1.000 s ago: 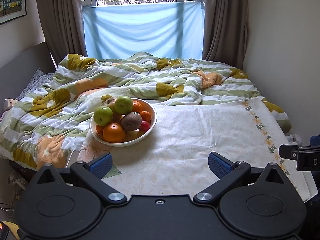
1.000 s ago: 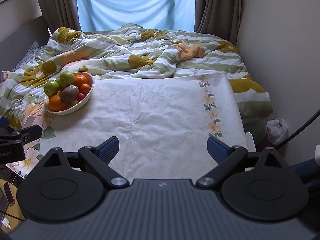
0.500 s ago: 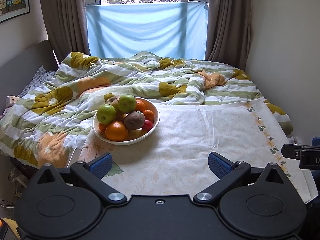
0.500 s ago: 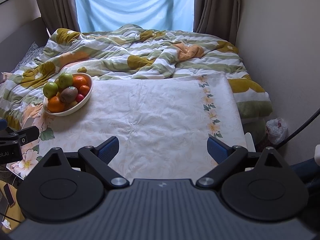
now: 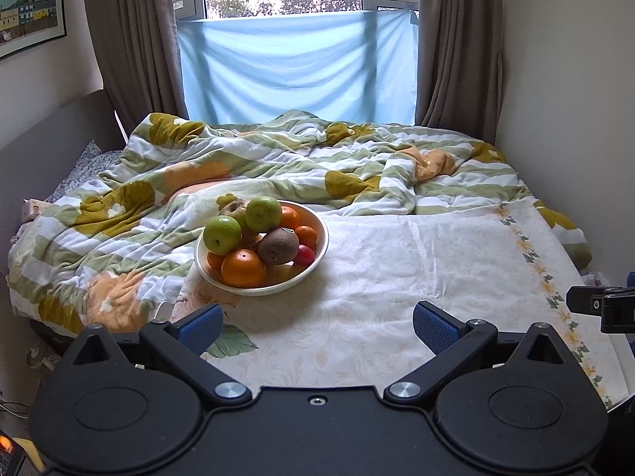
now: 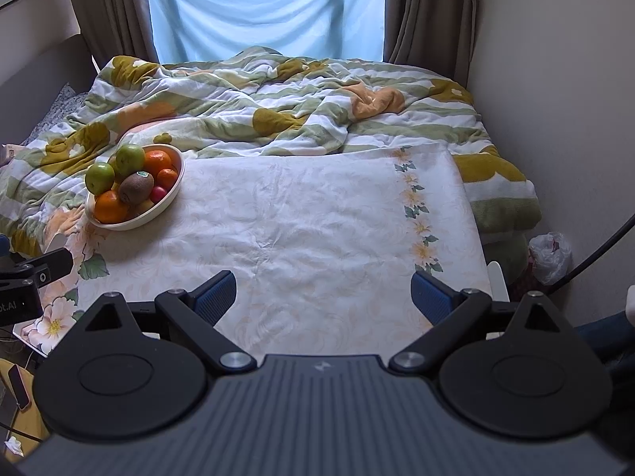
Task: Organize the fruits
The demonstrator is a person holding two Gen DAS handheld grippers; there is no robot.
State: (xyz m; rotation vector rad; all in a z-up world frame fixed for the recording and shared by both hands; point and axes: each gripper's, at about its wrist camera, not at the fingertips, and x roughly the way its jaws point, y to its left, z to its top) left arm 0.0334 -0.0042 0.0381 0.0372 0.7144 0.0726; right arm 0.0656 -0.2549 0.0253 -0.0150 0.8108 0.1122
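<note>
A white bowl [image 5: 317,261] sits near the cloth's far-left corner. It is heaped with green apples [image 5: 222,234], oranges [image 5: 243,267] and a kiwi [image 5: 278,246].

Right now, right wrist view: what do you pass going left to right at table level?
left gripper → fruit bowl → floral tablecloth's flower border → white plastic bag by the wall.

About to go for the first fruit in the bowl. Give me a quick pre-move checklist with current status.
1. Left gripper open and empty: ok.
2. Right gripper open and empty: ok.
3. Bowl upright on the floral cloth: ok.
4. Kiwi on top of the pile, reachable: ok.
5. Path from left gripper to bowl free of things: ok.
6. Sorting containers in view: not ok, none visible.
</note>
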